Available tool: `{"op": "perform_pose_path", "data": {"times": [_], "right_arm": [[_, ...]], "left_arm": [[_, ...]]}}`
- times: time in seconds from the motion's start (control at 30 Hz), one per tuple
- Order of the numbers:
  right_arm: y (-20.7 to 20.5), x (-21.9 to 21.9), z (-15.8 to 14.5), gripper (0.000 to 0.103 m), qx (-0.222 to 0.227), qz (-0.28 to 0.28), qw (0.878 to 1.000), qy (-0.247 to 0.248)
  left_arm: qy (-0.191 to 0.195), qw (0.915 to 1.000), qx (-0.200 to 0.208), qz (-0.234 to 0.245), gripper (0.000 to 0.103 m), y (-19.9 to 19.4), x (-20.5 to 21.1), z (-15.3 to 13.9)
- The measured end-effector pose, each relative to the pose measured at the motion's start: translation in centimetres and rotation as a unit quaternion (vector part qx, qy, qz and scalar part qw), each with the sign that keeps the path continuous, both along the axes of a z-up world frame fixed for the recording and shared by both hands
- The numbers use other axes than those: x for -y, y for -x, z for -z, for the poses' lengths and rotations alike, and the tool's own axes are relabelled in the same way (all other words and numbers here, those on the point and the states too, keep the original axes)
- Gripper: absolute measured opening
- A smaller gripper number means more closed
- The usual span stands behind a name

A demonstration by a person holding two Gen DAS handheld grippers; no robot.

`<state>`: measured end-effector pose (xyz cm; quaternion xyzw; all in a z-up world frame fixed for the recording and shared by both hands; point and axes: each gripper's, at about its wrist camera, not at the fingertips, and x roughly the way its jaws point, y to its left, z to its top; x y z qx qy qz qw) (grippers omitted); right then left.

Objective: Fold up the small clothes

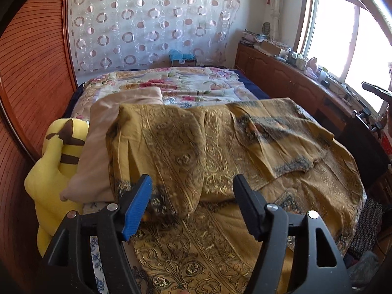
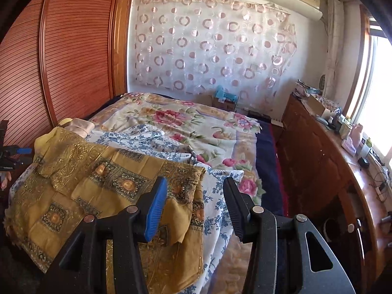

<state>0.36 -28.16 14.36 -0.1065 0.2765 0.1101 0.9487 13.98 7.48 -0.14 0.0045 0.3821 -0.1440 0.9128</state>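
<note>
Both my tongs hung over the near end of the bed (image 2: pixel 267 132), and neither had anything between its jaws. My left tongs (image 1: pixel 192 191) stood with jaws well apart, one blue pad (image 1: pixel 138 205) on one side and a black one opposite, empty above the gold cloth. My right tongs (image 2: pixel 196 193) were likewise parted and gripping nothing, poised over the edge where the gold cloth met a blue-and-white flowered sheet (image 2: pixel 218 210).

That small gold garment (image 1: pixel 276 137), patterned with dark bordered squares, lay spread flat on the near end of the bed, on top of a larger gold cover (image 1: pixel 196 245) with scrollwork. In the right wrist view the same garment (image 2: pixel 98 186) lay flat with its near corner just beside my blue pad, not touching it as far as I could tell.

Left of the garment on the bed, a gold pillow (image 1: pixel 156 152) leaned against a pale beige pillow (image 1: pixel 98 147), and a yellow plush toy (image 1: pixel 54 166) with brown stripes sat beyond those, against the wooden wardrobe (image 1: pixel 31 85). Farther up the bed lay a flowered quilt (image 2: pixel 186 122). Behind the bed hung a sheer curtain (image 2: pixel 210 44) with pink rings. Right of the bed ran a long wooden counter (image 2: pixel 330 152) under the window, crowded with small clutter I could not make out.
</note>
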Motion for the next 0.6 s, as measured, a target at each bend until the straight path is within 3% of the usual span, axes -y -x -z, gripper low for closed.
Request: {"op": "perform_pose_path", "data": {"times": [0.4,0.5,0.6], "right_arm": [[-6.7,-1.7,14.6,0.050,-0.119,0.006,0.992,-0.029],[-8.4,-0.8,16.7,0.049,-0.138,0.024,0.989,-0.043],[-9.2,0.2,16.9,0.050,-0.134,0.033,0.988,-0.067]], "left_arm": [[0.014,0.9974,-0.028,-0.065,0.069,0.0,-3.9,3.5],[0.012,0.9962,-0.029,-0.081,0.069,-0.1,-4.6,4.2],[0.014,0.9952,-0.030,-0.092,0.069,-0.3,-5.1,4.7]]}}
